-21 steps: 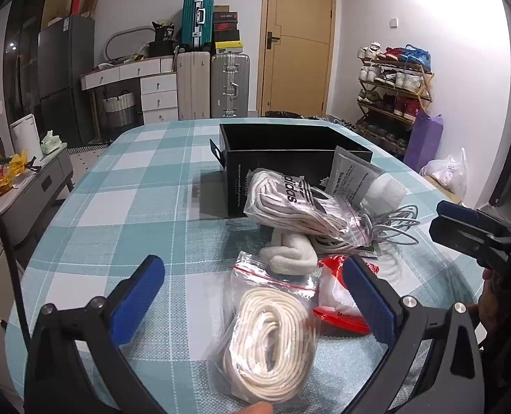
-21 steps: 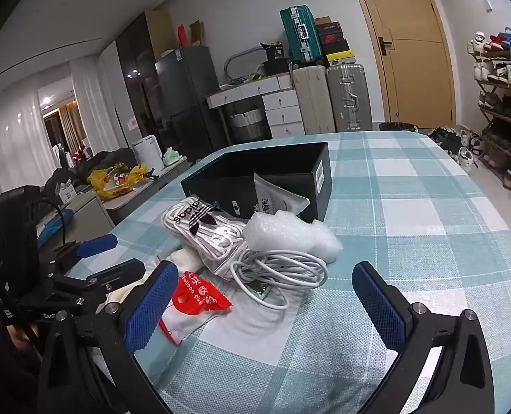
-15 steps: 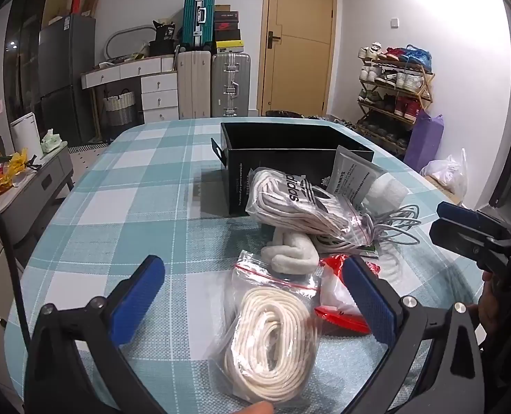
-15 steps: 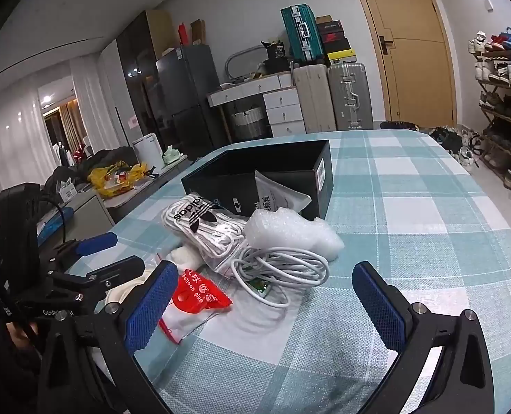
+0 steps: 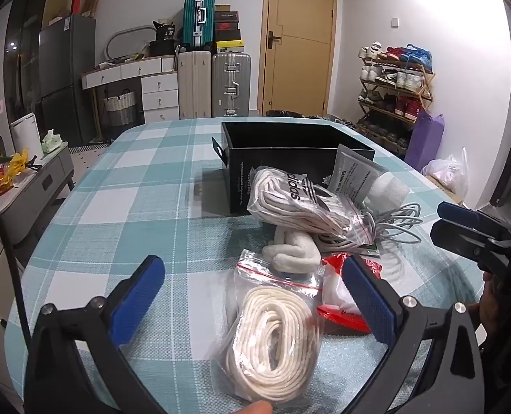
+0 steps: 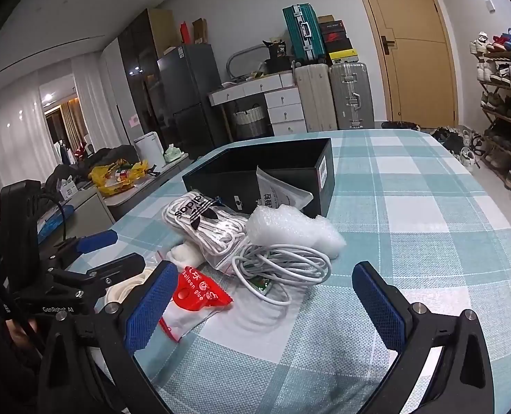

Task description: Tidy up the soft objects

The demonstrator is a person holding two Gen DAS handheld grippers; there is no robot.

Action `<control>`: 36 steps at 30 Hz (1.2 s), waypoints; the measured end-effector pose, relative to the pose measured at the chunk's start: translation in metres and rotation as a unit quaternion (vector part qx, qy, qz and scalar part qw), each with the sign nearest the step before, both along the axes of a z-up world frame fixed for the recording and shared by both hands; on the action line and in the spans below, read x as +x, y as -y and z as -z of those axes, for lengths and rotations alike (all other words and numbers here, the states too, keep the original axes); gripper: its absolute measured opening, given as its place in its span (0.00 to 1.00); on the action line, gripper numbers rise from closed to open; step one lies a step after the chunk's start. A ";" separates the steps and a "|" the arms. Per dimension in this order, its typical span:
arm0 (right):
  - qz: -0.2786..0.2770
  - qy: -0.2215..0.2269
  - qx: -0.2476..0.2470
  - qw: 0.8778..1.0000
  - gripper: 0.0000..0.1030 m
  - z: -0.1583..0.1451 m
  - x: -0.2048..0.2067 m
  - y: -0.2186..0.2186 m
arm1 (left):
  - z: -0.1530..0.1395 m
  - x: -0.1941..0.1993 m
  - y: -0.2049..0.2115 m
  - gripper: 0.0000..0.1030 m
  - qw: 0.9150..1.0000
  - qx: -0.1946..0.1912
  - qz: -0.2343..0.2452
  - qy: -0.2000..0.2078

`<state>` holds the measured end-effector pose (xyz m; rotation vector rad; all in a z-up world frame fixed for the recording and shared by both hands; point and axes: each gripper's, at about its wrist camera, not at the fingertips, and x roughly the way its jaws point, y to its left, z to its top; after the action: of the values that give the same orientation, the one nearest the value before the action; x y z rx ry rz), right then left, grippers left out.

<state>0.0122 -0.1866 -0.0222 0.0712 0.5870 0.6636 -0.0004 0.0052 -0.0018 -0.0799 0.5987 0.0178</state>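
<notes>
I have both grippers hanging over the checked table [image 5: 145, 186], angled down at the pile. My left gripper [image 5: 255, 296] is spread wide and pinches nothing; the rope bag [image 5: 272, 338], a clear zip bag with a coil of cream cord, lies on the cloth between its blue pads [image 5: 136, 296], nearer the right one, and I see no pad touching it. At about 1 o'clock from that bag sits a small white roll [image 5: 295, 252], and just beyond it the Adidas bag [image 5: 300, 203] of white laces leans toward the black box [image 5: 290, 145], which stands open at 12 o'clock in the left view. A grey pouch [image 5: 353, 176] rests against the box at 1 o'clock, with the bubble wrap [image 6: 293, 224] in front of it and the white cable [image 6: 283, 262] coiled at the wrap's near edge. The red packet [image 6: 196, 291], printed "balloon glue", lies partly behind the left pad of my right gripper [image 6: 262, 296], at 9 o'clock in the right view. That gripper is also fully spread and empty, with bare cloth between its pads. In the left view it shows at 3 o'clock, well apart from the pile.
</notes>
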 end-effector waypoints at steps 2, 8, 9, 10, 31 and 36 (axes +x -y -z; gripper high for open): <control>0.000 0.000 0.000 1.000 1.00 0.000 0.000 0.000 | 0.001 0.000 0.001 1.00 1.000 0.003 0.001 0.001; 0.001 0.001 0.000 1.000 1.00 0.000 0.000 0.000 | 0.002 0.000 0.003 1.00 1.000 0.008 0.002 0.002; 0.001 0.000 -0.001 1.000 1.00 0.000 0.000 0.000 | 0.002 0.000 0.003 1.00 1.000 0.009 0.002 0.002; 0.001 -0.001 -0.001 1.000 1.00 0.001 0.001 0.000 | 0.002 0.000 0.003 1.00 1.000 0.009 0.002 0.003; 0.001 -0.003 -0.002 1.000 1.00 0.004 0.004 0.000 | -0.003 -0.002 -0.005 1.00 1.000 0.005 -0.009 0.003; 0.001 -0.003 -0.003 1.000 1.00 0.005 0.005 -0.001 | -0.005 -0.002 -0.006 1.00 1.000 0.006 -0.010 0.006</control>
<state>0.0177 -0.1859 -0.0269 0.0685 0.5936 0.6606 -0.0029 0.0108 0.0028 -0.0751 0.5853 0.0396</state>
